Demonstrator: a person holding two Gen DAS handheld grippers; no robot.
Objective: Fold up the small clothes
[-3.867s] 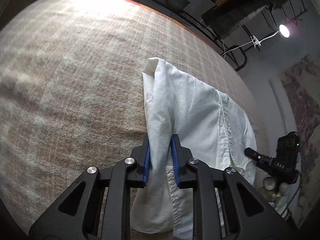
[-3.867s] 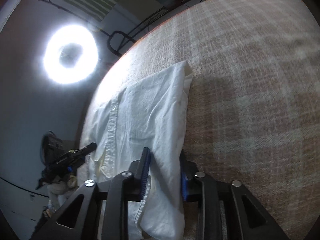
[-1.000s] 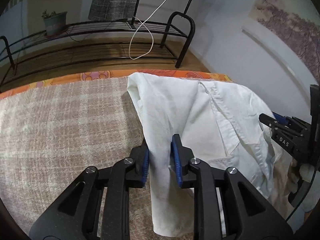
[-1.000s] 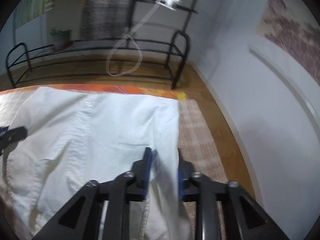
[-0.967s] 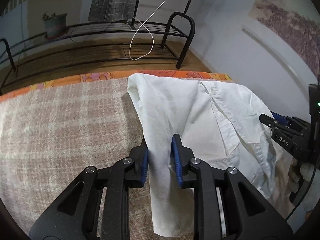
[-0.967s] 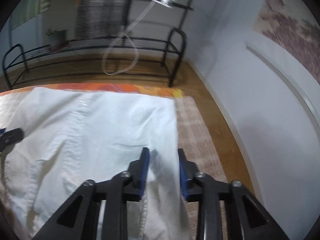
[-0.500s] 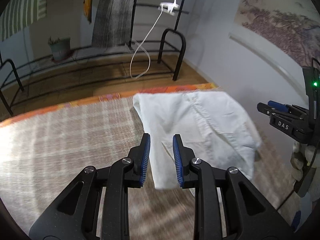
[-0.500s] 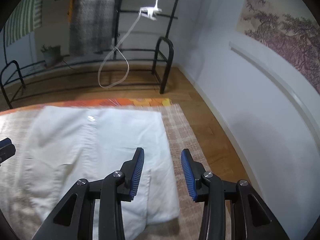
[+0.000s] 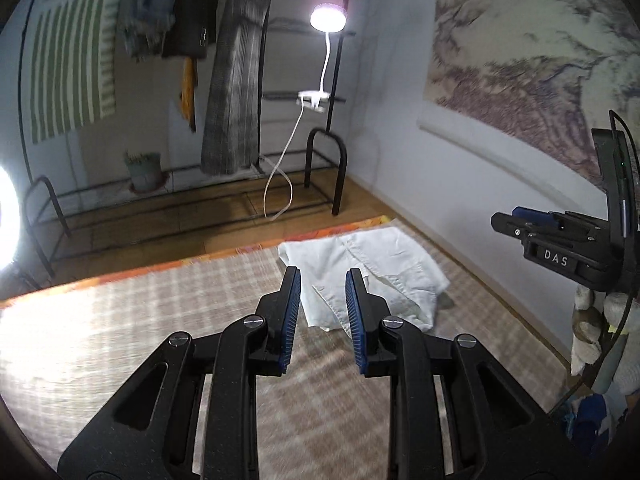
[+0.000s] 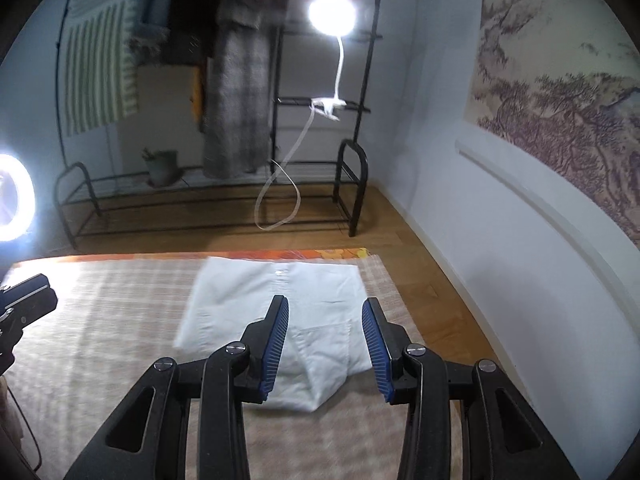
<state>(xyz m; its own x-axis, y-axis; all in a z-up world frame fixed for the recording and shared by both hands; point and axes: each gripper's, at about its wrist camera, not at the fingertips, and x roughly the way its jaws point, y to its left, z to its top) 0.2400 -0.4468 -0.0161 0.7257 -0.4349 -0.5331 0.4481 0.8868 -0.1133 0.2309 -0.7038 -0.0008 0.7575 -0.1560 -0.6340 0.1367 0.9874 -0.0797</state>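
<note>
A white shirt [image 9: 380, 264] lies folded on the plaid blanket [image 9: 120, 320], close to its far orange-trimmed edge. My left gripper [image 9: 323, 276] hovers well above and in front of it, open, with nothing between its blue pads. In the right wrist view the same shirt [image 10: 248, 292] lies flat with a flap turned over at its near corner. My right gripper [image 10: 326, 304] is open above it and holds nothing. The right gripper [image 9: 520, 224] also shows at the right of the left wrist view, and the left gripper [image 10: 28, 292] at the left edge of the right wrist view.
Beyond the blanket [image 10: 100, 320] is wooden floor [image 10: 400, 232] and a black metal rack [image 10: 352, 184] with hanging clothes, a potted plant [image 10: 162, 166] and a clip lamp [image 10: 332, 10]. A ring light [image 10: 10, 196] glows at left. A wall runs along the right.
Both grippers have let go of the shirt's edge and lifted up and back. The shirt has dropped and now lies folded on the blanket, farther off in both views.
</note>
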